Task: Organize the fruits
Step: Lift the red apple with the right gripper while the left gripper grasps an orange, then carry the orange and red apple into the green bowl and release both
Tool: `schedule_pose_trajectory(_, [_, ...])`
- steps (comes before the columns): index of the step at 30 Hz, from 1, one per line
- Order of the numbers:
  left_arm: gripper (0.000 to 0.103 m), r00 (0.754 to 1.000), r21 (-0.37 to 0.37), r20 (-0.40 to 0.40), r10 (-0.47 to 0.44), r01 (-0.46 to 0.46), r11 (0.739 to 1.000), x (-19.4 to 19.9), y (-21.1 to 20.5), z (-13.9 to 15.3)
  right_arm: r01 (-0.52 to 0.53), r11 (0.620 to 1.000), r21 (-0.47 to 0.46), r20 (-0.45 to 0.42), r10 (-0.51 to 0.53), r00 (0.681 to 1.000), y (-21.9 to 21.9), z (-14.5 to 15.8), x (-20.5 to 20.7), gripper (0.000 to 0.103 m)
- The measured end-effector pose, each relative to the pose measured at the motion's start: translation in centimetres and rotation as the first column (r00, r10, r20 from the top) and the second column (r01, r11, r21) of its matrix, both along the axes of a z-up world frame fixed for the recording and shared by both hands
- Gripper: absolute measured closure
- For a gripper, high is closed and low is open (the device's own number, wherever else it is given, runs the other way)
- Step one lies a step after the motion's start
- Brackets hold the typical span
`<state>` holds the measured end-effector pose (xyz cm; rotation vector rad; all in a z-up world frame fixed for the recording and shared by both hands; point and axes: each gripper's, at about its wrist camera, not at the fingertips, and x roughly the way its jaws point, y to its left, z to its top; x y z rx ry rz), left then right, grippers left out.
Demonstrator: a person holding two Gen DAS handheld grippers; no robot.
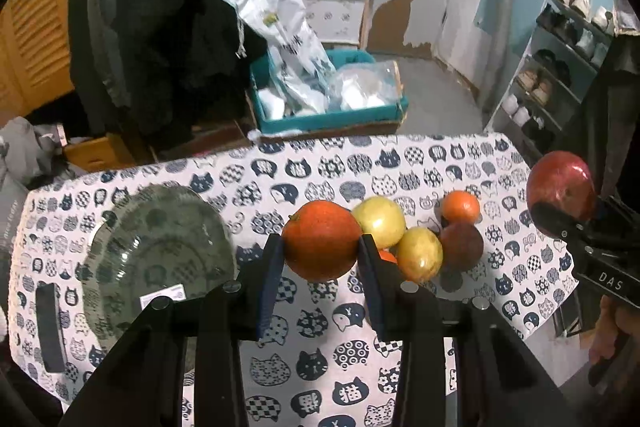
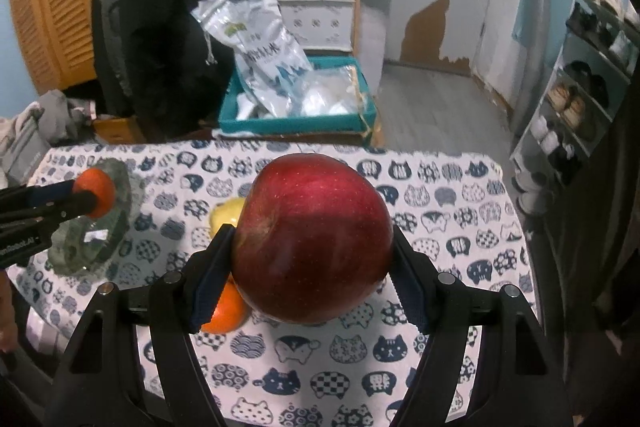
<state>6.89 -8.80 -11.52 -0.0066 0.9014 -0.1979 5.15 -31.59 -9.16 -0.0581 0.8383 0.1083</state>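
Above the tabletop (image 1: 440, 163), which wears a cloth printed with cats, both tongs are lifted clear with fruit in them. Left tongs (image 1: 321, 254) are closed on an orange (image 1: 321, 239), the two dark pads pressing its sides, and the fruit hangs free of the cloth. Right tongs (image 2: 312, 259) are clamped on a red apple (image 2: 312, 239), jaws set wide to take its girth; in the left view that apple (image 1: 560, 189) shows at the right edge, raised above the tabletop's corner.

Below on the cloth lies the rest of the fruit in a tight cluster: two yellow fruits (image 1: 380, 221) touching each other, a dark red one (image 1: 462, 247) just beside them, and a small orange (image 1: 461, 207) behind it. Another bit of orange (image 1: 387, 256) peeks from behind the left tongs' right pad.

A glass plate (image 1: 160, 251) sits on the left part of the tabletop, well apart from the cluster. From the right view the held orange (image 2: 98, 193) appears over that plate (image 2: 92, 247).

Beyond the tabletop a teal box (image 1: 328, 123) with plastic bags stands on the floor.
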Motion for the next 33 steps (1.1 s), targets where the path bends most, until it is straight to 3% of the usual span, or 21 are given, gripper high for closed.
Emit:
schedule_pose_trajectory(22, [0.065, 0.985, -0.015, 0.121, 0.121, -0.120, 0.993, -1.8, 7.1, 4.2, -0.147, 0.988, 0.051, 0.067, 0.144, 0.987, 8.3, 3.9, 1.8, 0.030])
schedule_pose_trajectory(33, [0.065, 0.971, -0.044, 0.098, 0.217, -0.214, 0.976, -1.6, 12.2, 3.6, -0.237, 0.969, 0.073, 0.052, 0.233, 0.971, 14.5, 3.9, 3.4, 0.030])
